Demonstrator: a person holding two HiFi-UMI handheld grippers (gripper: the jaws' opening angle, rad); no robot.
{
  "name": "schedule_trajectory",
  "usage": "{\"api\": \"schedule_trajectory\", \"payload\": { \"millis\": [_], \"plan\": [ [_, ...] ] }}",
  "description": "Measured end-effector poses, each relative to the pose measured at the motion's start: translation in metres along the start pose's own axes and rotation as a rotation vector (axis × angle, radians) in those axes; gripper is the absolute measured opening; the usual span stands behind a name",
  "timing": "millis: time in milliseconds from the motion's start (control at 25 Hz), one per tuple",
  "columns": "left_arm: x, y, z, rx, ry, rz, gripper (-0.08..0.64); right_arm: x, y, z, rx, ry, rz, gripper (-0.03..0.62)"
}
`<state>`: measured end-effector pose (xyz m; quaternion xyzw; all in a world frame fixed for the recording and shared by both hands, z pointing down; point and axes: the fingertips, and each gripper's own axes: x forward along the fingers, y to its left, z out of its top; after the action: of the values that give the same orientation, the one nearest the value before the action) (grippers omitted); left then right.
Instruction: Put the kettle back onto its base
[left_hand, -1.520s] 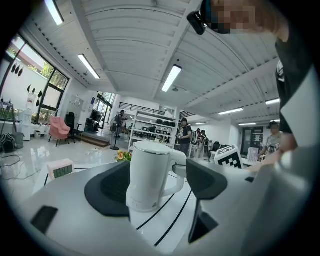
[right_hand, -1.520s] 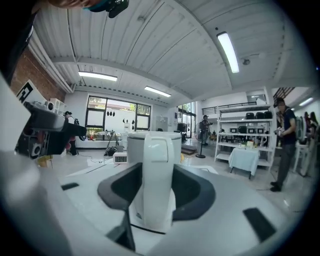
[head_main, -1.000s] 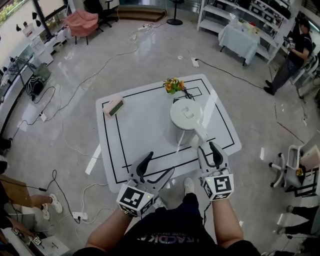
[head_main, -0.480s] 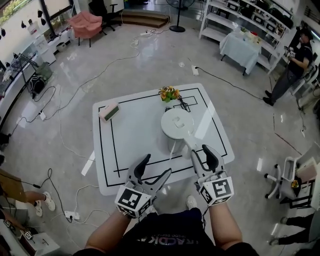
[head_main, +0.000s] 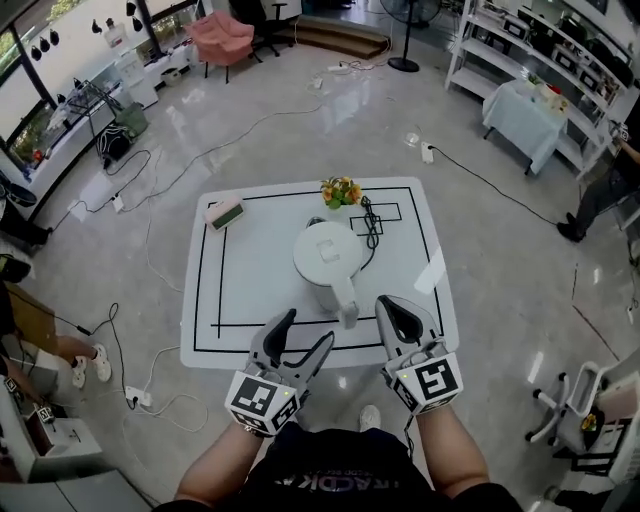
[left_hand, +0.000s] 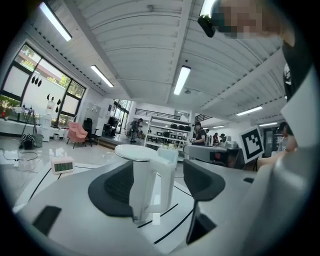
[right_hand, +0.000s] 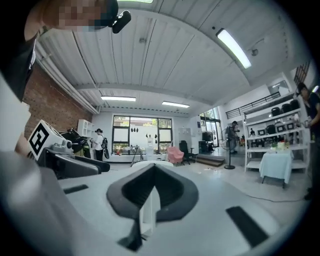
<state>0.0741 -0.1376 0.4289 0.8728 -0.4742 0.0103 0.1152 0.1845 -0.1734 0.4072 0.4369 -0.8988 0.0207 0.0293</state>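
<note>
Kettle (right_hand: 147, 212) shows only as a sliver behind the closed right tool (right_hand: 152, 169).

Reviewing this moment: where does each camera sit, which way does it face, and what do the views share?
Head view: on the person's head, looking steeply down at the white table and kettle; both forearms, left gripper and right gripper show.
Left gripper view: on the left gripper, looking across the table along its closing jaws; the kettle stands ahead in their gap, untouched.
Right gripper view: on the right gripper, facing far windows over its shut jaws.
Shared: head and left gripper views both show the kettle.
</note>
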Motion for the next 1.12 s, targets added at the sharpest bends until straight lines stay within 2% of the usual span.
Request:
{"api": "schedule_trajectory", "payload": {
  "millis": [160, 360, 480, 760, 1120],
  "plan": [
    [0.000, -0.022, 0.003, 0.012, -0.025, 0.093, 0.230, -0.013, -0.007, 0.007, -0.019, -0.024, 0.111, 0.000],
    [-0.013, -0.050, 0.005, -0.001, -0.060, 0.239, 0.006, -0.037, -0.006, 0.004, -0.008, -0.012, 0.253, 0.000],
    [-0.018, -0.070, -0.003, 0.002, -0.053, 0.290, 0.005, -0.052, -0.004, -0.002, -0.025, 0.006, 0.321, 0.000],
    [-0.043, -0.092, -0.019, -0.026, -0.045, 0.356, 0.003, -0.072, 0.017, -0.009, -0.011, 0.018, 0.395, 0.000],
    [-0.089, -0.090, -0.025, -0.049, -0.061, 0.359, 0.003, -0.077, 0.069, -0.014, -0.004, 0.042, 0.417, 0.000]
  ]
}}
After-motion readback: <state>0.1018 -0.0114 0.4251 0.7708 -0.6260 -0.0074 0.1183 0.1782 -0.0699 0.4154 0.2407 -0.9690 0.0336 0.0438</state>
